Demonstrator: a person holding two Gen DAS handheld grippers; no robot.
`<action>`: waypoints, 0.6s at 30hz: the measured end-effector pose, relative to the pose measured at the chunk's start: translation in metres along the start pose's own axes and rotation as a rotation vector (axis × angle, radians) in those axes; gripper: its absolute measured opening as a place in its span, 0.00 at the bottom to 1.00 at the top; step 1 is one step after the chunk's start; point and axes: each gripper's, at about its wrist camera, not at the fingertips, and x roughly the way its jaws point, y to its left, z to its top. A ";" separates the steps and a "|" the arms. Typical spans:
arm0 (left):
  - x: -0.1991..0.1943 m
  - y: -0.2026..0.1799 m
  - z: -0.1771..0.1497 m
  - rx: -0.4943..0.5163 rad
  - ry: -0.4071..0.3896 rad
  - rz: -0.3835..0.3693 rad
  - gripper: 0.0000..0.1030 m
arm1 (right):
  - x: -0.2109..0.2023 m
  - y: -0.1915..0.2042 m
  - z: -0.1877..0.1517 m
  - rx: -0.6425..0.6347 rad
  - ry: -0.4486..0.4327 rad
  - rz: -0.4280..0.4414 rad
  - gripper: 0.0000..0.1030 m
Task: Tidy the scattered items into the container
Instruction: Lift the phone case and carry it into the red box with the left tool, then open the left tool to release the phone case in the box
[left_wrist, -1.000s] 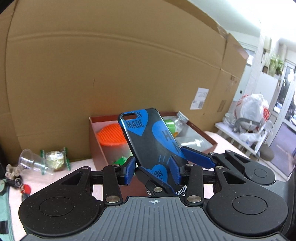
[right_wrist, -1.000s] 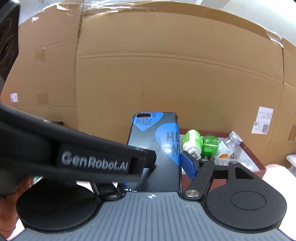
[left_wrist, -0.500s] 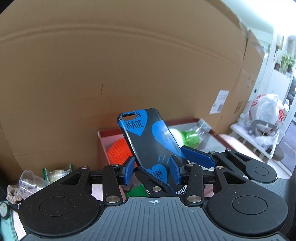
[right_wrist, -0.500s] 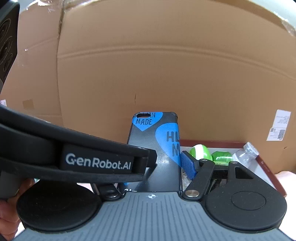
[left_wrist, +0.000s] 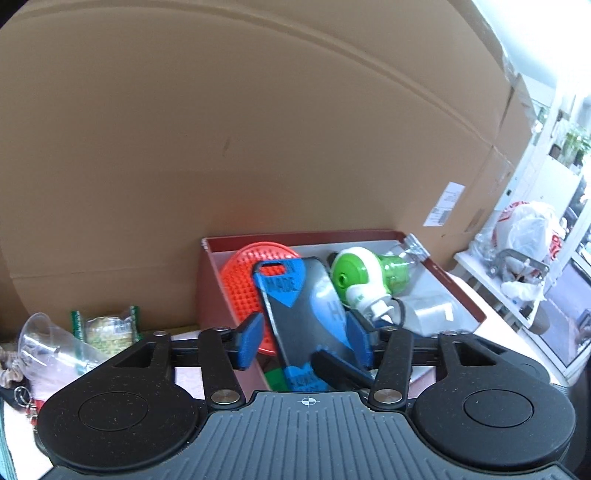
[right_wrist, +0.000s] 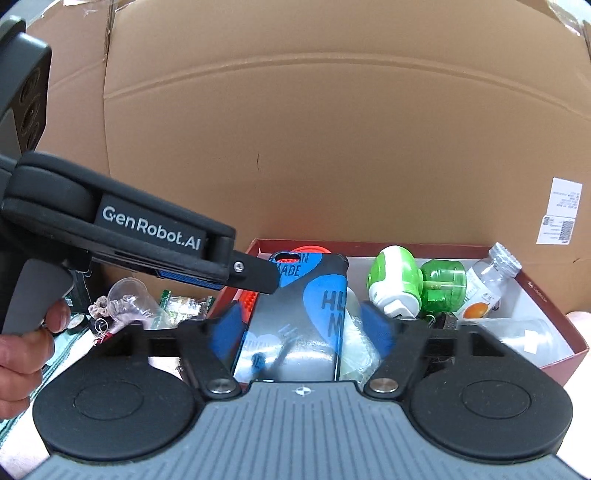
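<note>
A black phone case with blue hearts (left_wrist: 295, 317) lies tilted in the red box (left_wrist: 461, 291), its top on an orange bumpy brush (left_wrist: 247, 266). My left gripper (left_wrist: 304, 343) straddles the case's lower end. Its jaws are opening, and a gap shows beside the left pad (left_wrist: 249, 341). In the right wrist view the case (right_wrist: 295, 321) sits between the blurred blue pads of my right gripper (right_wrist: 301, 332). Those jaws are closing, with a gap still showing on the right side. The left tool's black body (right_wrist: 147, 229) crosses that view, held by a hand (right_wrist: 22, 350).
The box (right_wrist: 554, 314) also holds a green-and-white plug-in device (left_wrist: 354, 273), a green bottle (right_wrist: 441, 284) and a clear bottle (right_wrist: 487, 280). Left of it lie a clear cup (left_wrist: 40, 339), a green-edged packet (left_wrist: 107, 328) and keys. A cardboard wall (left_wrist: 258, 129) stands right behind.
The case has tipped from upright between the left pads down into the box. The left pads have spread apart, the right pads have come inward, and both views have moved closer to the box.
</note>
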 end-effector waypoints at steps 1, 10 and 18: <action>0.000 -0.002 -0.001 0.004 -0.003 0.002 0.74 | 0.001 -0.003 0.002 0.002 0.010 0.006 0.56; -0.016 -0.006 -0.014 -0.003 -0.065 0.039 1.00 | -0.001 -0.003 0.000 0.014 0.000 0.002 0.86; -0.041 -0.020 -0.048 0.025 -0.089 0.054 1.00 | -0.017 0.001 0.001 0.032 -0.016 0.014 1.00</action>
